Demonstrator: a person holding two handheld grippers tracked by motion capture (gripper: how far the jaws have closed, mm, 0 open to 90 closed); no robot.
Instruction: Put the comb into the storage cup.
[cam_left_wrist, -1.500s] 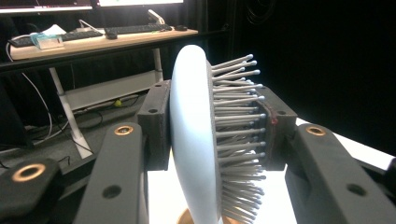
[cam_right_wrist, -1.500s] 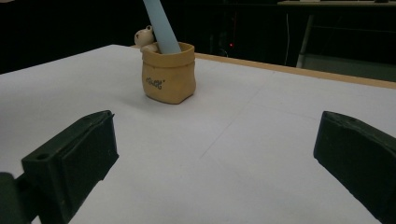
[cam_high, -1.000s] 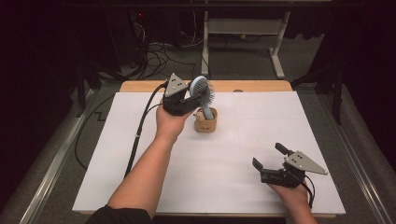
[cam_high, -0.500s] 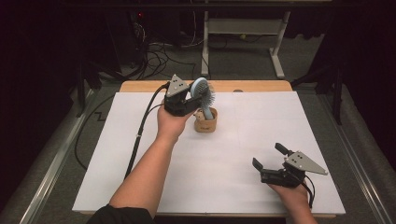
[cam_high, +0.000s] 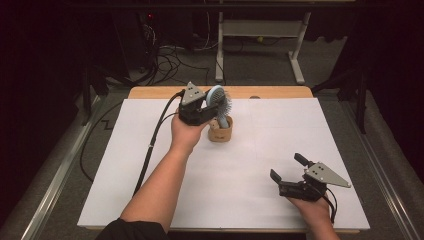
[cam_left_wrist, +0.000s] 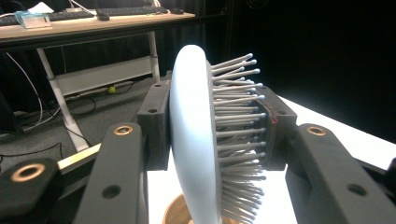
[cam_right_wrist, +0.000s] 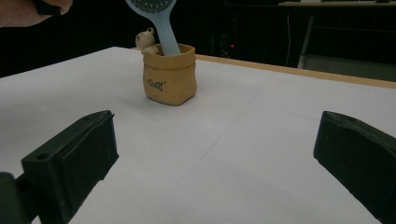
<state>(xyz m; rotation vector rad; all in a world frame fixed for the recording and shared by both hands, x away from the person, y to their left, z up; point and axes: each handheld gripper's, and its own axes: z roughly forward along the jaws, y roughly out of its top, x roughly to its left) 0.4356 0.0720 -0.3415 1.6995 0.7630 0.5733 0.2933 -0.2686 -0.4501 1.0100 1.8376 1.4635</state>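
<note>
In the left gripper view the left gripper (cam_left_wrist: 212, 126) is clamping the head of a pale blue hairbrush (cam_left_wrist: 194, 140), one black pad pressing on its smooth domed back and the other on its grey ball-tipped bristles, a detail the high view is blurring into one shape. The right gripper view is showing the brush handle standing in a small tan, sack-shaped holder (cam_right_wrist: 169, 73) with a rolled rim and dark lettering, on the white worktop (cam_right_wrist: 261, 140). In the high view the right gripper (cam_high: 289, 167) is resting near the front edge, jaws spread wide, well apart from the holder.
</note>
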